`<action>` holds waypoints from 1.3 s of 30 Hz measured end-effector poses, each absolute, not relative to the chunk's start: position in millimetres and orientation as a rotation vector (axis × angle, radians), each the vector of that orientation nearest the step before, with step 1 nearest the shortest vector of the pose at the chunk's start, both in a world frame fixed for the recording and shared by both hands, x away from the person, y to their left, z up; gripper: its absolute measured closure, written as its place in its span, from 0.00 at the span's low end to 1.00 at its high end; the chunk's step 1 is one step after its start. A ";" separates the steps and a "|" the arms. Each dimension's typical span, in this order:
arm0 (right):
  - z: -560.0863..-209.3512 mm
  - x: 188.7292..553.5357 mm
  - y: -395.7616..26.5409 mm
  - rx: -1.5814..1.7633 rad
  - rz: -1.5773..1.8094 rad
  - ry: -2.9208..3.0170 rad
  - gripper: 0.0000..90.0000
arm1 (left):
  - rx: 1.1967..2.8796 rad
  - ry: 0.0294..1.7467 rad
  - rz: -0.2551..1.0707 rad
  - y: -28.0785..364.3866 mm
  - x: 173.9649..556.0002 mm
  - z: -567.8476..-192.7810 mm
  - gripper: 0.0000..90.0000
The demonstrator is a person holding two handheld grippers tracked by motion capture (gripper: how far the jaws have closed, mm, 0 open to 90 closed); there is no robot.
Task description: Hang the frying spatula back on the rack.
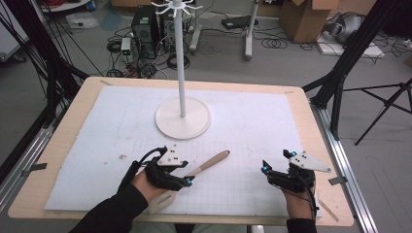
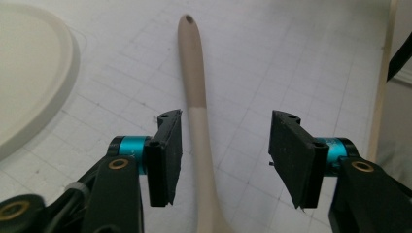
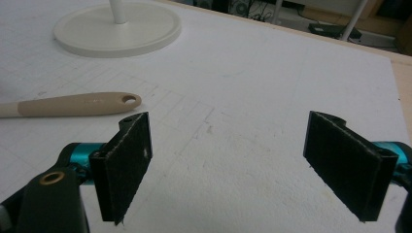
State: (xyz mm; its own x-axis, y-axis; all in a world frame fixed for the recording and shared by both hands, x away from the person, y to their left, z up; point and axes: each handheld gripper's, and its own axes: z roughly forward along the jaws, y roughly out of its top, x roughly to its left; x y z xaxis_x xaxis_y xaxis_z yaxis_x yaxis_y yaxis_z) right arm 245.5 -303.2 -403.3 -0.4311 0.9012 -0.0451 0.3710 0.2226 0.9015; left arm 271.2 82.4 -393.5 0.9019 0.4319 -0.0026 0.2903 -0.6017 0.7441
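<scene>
Now: a beige spatula (image 2: 198,111) lies flat on the white mat (image 1: 252,121), handle w/ hang-hole aimed toward the hook stand (image 1: 182,116). Left gripper (image 2: 226,155) straddles its neck, jaws wide, gripping nothing, apparently lined up for a pick. Right gripper (image 3: 243,167) waits open, well apart.

Behind your table (image 1: 73,126), note cardboard boxes (image 1: 303,19), a computer tower (image 1: 145,24), loose cables (image 1: 274,42) and a tripod (image 1: 388,99) on the floor.
</scene>
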 end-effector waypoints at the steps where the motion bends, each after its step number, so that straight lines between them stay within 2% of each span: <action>1: -403.2 245.7 -302.9 1.167 1.171 1.913 0.18 | 2.277 0.512 0.220 81.3 272.5 -395.7 0.58; 8: -403.4 245.9 -303.9 1.169 1.169 1.911 0.18 | 2.349 0.526 0.223 76.7 272.4 -399.1 0.61; 19: -403.3 245.8 -302.8 1.176 1.171 1.916 0.18 | 2.480 0.543 0.236 72.8 273.6 -407.5 0.75; 26: -403.3 245.8 -303.1 1.176 1.174 1.914 0.18 | 2.524 0.569 0.242 72.9 278.5 -415.6 0.78; 31: -403.6 245.9 -303.1 1.177 1.171 1.919 0.18 | 2.523 0.576 0.236 74.3 279.5 -417.1 0.77; 36: -403.9 246.0 -302.7 1.175 1.169 1.922 0.18 | 2.506 0.619 0.226 77.6 284.0 -417.9 0.66; 39: -403.9 246.1 -302.7 1.176 1.169 1.922 0.18 | 2.505 0.639 0.220 78.1 285.6 -418.0 0.63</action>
